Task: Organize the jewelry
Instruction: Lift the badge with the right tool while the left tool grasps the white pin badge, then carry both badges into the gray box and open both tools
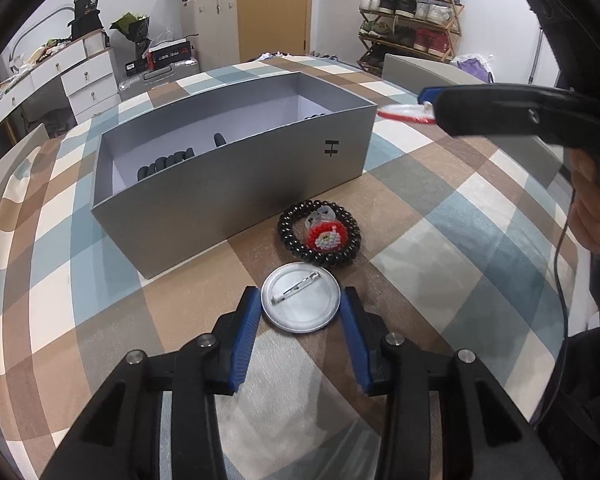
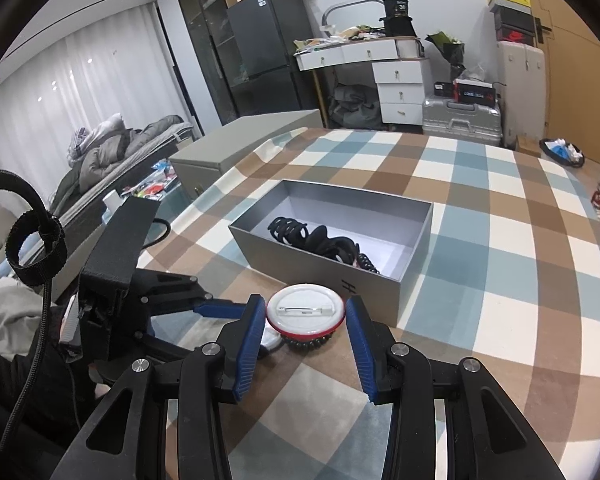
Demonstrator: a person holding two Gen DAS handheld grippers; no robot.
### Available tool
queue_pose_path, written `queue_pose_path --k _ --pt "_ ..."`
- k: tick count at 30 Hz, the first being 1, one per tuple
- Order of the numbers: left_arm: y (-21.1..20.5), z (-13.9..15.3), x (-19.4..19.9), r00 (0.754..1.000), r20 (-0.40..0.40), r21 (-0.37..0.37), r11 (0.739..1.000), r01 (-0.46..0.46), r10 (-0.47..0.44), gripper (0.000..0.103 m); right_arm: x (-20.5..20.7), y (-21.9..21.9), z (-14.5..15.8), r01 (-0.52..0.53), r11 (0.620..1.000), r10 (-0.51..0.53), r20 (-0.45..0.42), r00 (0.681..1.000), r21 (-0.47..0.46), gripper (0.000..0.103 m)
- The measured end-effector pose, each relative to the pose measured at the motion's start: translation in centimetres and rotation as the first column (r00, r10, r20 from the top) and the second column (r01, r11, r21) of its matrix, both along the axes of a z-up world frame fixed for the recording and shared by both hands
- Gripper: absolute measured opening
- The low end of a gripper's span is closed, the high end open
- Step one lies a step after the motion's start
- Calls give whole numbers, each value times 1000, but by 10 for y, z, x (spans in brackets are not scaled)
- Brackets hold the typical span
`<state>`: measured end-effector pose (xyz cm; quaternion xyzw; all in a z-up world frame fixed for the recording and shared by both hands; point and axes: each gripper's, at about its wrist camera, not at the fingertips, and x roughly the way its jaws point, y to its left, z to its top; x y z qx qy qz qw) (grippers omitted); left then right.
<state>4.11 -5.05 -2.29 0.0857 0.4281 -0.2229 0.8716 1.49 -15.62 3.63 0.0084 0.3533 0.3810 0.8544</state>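
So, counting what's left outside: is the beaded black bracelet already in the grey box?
No, the beaded black bracelet lies on the tablecloth in front of the grey box.

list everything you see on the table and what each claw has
grey box: 1, grey outside and pale inside, open, mid table
hair ties and clips: several, black, inside the box; exact count unclear
silver pin badge: 1, pin side up, on the cloth between the left claw's fingers
red-rimmed pin badge: 1, white back with red edge, gripped in the right claw, in the air by the box's right end
coil bracelet: 1, black, on the cloth in front of the box
beaded charm: 1, red and white, inside the coil
tablecloth: 1, blue, brown and white check
left claw: black with blue pads, around the silver badge
right claw: black with blue pads
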Motion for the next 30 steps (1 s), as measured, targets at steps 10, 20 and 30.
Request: queue_pose_path --k 10,20,30 --pt "7 7 -5 1000 19 -38 999 -13 14 35 4 -7 2 25 998 -25 -2 1000 52 40" --pt "18 39 -1 988 124 -121 990 -75 90 35 8 -21 10 73 988 -76 13 997 139 40" --pt "34 50 8 954 216 -158 972 -174 206 35 17 -25 12 145 966 -145 -15 989 213 40"
